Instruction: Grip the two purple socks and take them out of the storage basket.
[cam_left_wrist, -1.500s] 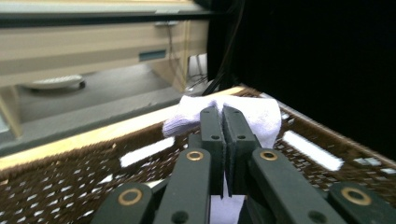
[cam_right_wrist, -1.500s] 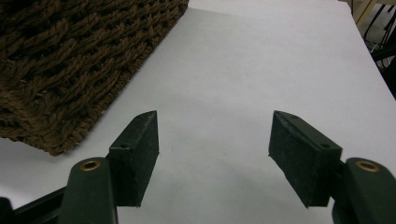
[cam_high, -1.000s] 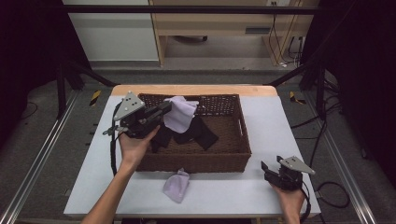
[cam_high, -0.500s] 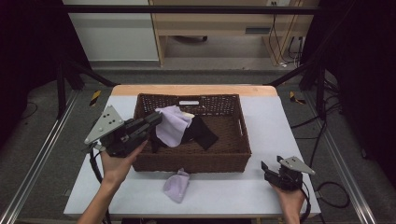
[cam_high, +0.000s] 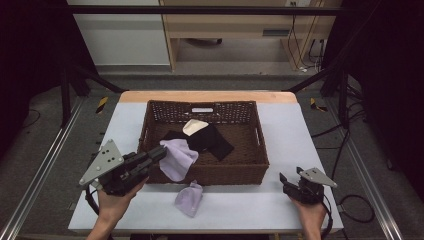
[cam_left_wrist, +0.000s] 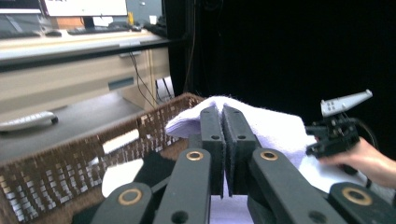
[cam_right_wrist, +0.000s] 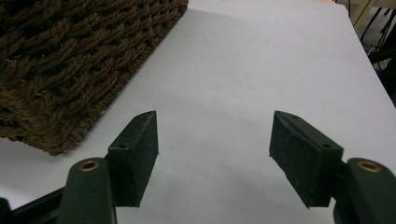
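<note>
The left gripper (cam_high: 159, 153) has its jaws pressed together on a lilac cloth (cam_high: 178, 159), pinching one corner of it. The cloth hangs over the front left corner of the wicker basket (cam_high: 252, 131), draped across the rim, with its long side running from the jaws down toward the front wall of the basket. In the left gripper view the cloth (cam_left_wrist: 275, 126) spreads out beyond the closed jaws, above the basket's rim (cam_left_wrist: 154, 116).

The basket stands in the middle of the desk (cam_high: 285, 125), toward the far edge. Inside it lie a black garment (cam_high: 212, 142) and a cream piece (cam_high: 194, 126), both near the middle of the basket floor. A second lilac cloth (cam_high: 189, 199) lies bunched on the desk just before the basket's front wall, near the front edge.

The right gripper (cam_high: 289, 183) rests near the front right corner of the desk, apart from the basket; its jaws stand wide open with nothing between them, over bare desk (cam_right_wrist: 261, 70). The strips left and right of the basket are free, and so is the front right part of the desk.
</note>
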